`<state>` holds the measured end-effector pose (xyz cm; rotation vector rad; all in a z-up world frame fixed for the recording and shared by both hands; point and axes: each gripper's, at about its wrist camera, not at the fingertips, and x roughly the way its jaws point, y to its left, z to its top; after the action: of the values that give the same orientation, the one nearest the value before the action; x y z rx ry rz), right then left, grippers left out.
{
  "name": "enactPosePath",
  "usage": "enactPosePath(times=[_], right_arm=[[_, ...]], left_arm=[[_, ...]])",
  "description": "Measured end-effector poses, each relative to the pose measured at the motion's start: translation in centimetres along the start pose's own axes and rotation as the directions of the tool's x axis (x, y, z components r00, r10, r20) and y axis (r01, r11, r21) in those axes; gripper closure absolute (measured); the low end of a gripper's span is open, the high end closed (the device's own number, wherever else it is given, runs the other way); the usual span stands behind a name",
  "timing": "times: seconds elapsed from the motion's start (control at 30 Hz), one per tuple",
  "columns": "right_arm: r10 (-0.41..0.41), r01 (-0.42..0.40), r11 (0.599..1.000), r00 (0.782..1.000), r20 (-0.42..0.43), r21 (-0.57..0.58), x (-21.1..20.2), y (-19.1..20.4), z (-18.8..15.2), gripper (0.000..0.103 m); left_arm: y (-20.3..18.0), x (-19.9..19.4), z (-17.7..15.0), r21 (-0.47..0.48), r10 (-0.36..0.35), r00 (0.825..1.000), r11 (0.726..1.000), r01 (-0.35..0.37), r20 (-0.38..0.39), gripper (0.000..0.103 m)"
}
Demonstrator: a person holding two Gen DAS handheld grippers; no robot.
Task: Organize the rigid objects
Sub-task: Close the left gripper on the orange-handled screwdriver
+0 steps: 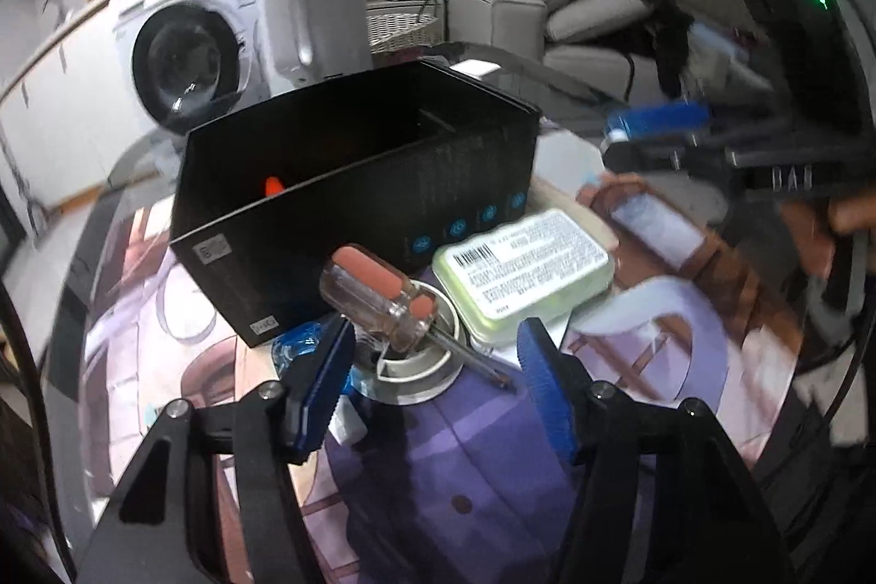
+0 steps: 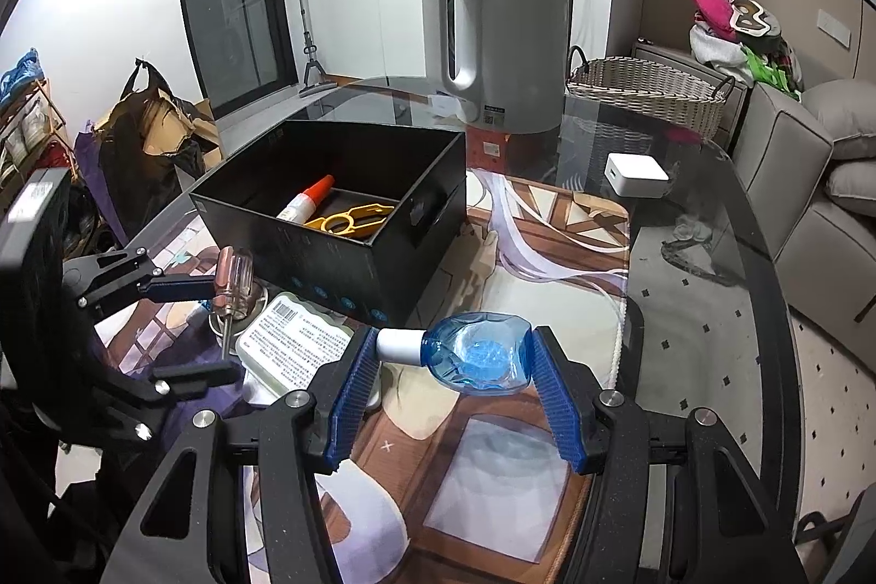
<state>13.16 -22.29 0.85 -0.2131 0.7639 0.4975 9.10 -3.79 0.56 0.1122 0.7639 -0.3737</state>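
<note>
A black open box stands on the mat and holds a glue bottle and a yellow tool; it also shows in the left wrist view. My left gripper is open around a screwdriver with a clear and brown handle, which rests on a round metal tin. A pale green tin lies beside it. My right gripper is shut on a blue bottle with a white cap, held lengthwise between its fingers.
A white kettle stands behind the box on the glass table. A small white cube sits at the right. A wicker basket and a sofa lie beyond the table.
</note>
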Motion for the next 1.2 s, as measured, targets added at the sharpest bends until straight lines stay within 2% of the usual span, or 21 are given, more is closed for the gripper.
enactPosePath(times=[0.23, 0.3, 0.37, 0.5, 0.57, 0.87, 1.2], right_arm=[[0.001, -0.001, 1.000, 1.000, -0.002, -0.001, 0.2, 0.0, -0.1, 0.046], [0.002, -0.002, 1.000, 1.000, -0.002, -0.001, 0.2, 0.0, -0.1, 0.046], [0.002, -0.002, 1.000, 1.000, -0.002, 0.000, 0.2, 0.1, -0.1, 0.046], [0.003, -0.003, 1.000, 1.000, -0.001, -0.002, 0.2, 0.1, -0.1, 0.046], [0.003, -0.003, 1.000, 1.000, -0.001, -0.002, 0.2, 0.2, -0.2, 0.046], [0.010, -0.010, 1.000, 1.000, 0.022, -0.006, -0.1, 0.5, -0.1, 0.046], [0.048, -0.044, 0.998, 0.993, 0.106, -0.037, -1.5, 1.9, 0.4, 0.046]], left_arm=[[0.8, 0.9, 0.4, -0.109, 0.025, 1.000, 0.994, -0.026, -0.008, 0.045], [0.7, 1.0, 0.4, -0.120, 0.041, 0.999, 0.992, -0.041, -0.002, 0.052], [0.8, 1.2, 0.5, -0.127, 0.064, 0.998, 0.990, -0.064, 0.001, 0.064], [1.1, 1.2, 0.3, -0.146, 0.067, 0.998, 0.987, -0.064, 0.017, 0.067], [0.8, 1.0, 0.2, -0.137, 0.075, 0.997, 0.988, -0.070, 0.028, 0.074], [1.2, -0.5, 0.1, -0.152, 0.086, 0.993, 0.986, -0.073, 0.079, 0.076], [1.8, -2.9, 1.4, -0.153, 0.114, 0.980, 0.984, -0.089, 0.162, 0.076]])
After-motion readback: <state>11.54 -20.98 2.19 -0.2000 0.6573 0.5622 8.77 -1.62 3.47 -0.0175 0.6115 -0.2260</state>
